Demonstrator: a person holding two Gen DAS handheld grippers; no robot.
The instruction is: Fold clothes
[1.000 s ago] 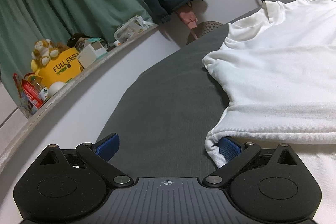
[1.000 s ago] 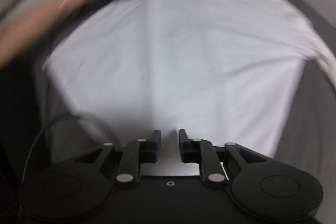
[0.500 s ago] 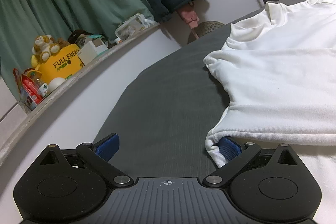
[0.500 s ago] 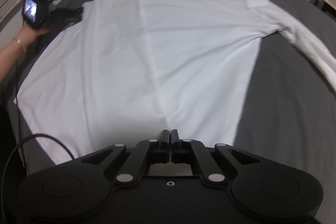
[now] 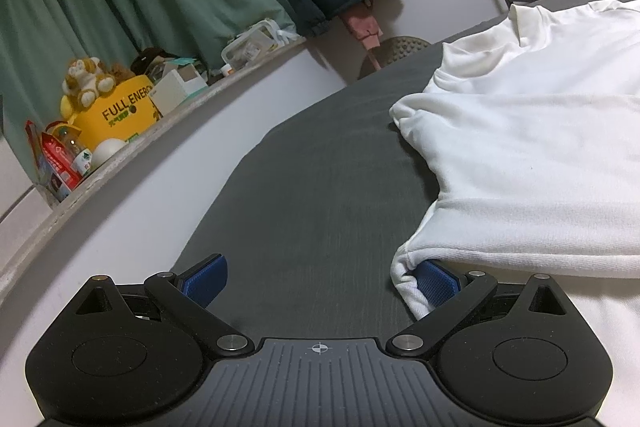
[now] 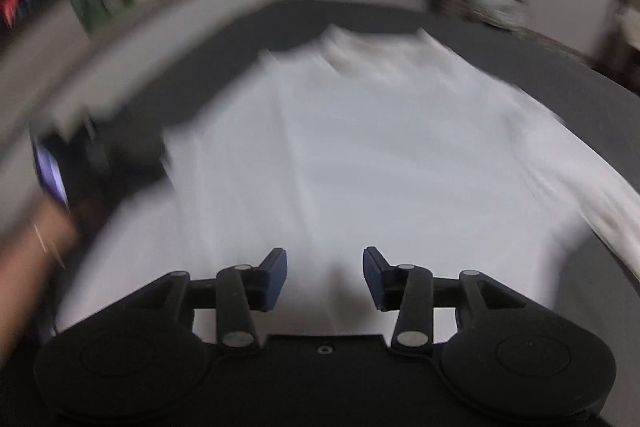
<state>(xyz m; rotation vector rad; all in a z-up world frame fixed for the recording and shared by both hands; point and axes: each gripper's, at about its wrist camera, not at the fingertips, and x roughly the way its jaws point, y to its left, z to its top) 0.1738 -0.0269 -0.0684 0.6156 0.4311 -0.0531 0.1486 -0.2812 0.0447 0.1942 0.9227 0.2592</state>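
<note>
White long-sleeved shirt (image 6: pixel 360 155) spread flat on the grey bed (image 5: pixel 312 187), left gripper (image 5: pixel 320 279) spread wide, one pad under the shirt's folded edge, right gripper (image 6: pixel 325 273) above the shirt, jaws just opening, nothing between them

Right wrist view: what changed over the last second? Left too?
The right gripper swung fast over the white shirt; the view is blurred. Its jaws shut half a second ago and have just been opening, nothing between them. The left gripper stayed wide open at the shirt's edge, unmoved.
</note>
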